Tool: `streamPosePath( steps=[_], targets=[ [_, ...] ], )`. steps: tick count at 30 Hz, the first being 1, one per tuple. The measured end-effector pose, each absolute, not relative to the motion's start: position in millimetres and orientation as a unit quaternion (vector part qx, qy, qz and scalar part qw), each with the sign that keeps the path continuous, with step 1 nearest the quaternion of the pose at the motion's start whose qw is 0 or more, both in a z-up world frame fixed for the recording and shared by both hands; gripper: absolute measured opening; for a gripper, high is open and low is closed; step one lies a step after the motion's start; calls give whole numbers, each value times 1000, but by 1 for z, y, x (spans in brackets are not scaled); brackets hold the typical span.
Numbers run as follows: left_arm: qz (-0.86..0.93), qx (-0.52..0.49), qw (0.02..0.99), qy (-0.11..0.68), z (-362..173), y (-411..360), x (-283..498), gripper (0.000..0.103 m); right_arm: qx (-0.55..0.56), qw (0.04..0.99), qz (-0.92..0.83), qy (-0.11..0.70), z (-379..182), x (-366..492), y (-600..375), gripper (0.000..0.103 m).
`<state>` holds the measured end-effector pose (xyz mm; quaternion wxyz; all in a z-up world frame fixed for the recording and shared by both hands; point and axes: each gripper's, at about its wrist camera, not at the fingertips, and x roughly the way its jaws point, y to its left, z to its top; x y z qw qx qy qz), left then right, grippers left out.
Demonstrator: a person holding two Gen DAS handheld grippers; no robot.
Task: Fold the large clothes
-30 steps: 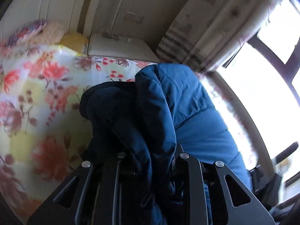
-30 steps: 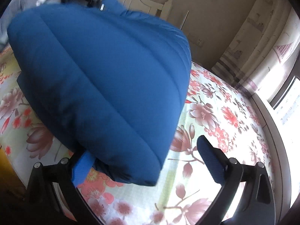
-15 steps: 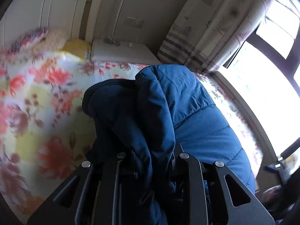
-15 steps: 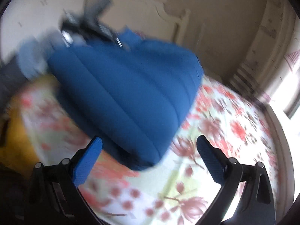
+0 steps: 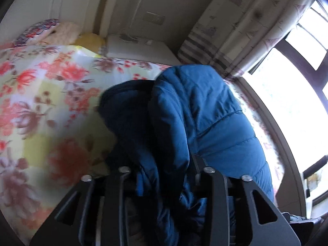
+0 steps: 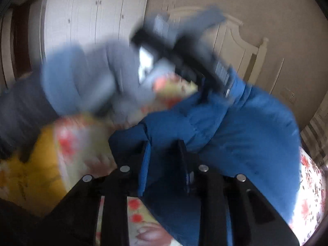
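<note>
The blue jacket (image 5: 205, 110) lies bunched on the bed (image 5: 51, 102). The left tool (image 5: 164, 176) has just been opening, fabric loose between its jaws, likely releasing. The right tool (image 6: 164, 164) has just been closing narrowly on a jacket edge, likely to take over the fold.
</note>
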<state>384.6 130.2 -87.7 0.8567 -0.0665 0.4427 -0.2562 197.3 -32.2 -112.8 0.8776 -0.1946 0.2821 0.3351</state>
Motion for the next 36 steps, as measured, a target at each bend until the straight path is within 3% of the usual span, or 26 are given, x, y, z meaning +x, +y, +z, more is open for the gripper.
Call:
streamPosePath(
  steps=[3, 6, 9, 15, 18, 23, 29, 32, 36],
  targets=[
    [-178, -46, 891, 415, -60, 141, 376, 56, -197, 873, 335, 295, -116, 201, -31, 28],
    [-127, -45, 940, 312, -9, 144, 352, 56, -193, 867, 343, 305, -116, 208, -32, 28],
    [-170, 8, 941, 293, 8, 104, 345, 56, -194, 867, 343, 305, -119, 211, -31, 28],
    [-164, 93, 891, 413, -81, 53, 401, 56, -195, 868, 340, 306, -114, 208, -28, 28],
    [-186, 40, 881, 433, -110, 73, 415, 59, -197, 868, 341, 303, -115, 204, -26, 28],
    [-171, 62, 893, 412, -117, 70, 404, 60, -164, 841, 400, 324, -86, 207, -43, 32],
    [-159, 58, 898, 405, -119, 71, 405, 63, -91, 905, 334, 247, 0, 264, -128, 36],
    [-160, 56, 899, 404, -119, 74, 405, 64, -84, 919, 267, 279, -2, 329, -150, 36],
    [-156, 59, 899, 406, -121, 73, 407, 64, -89, 892, 236, 375, -46, 407, -152, 37]
  ],
)
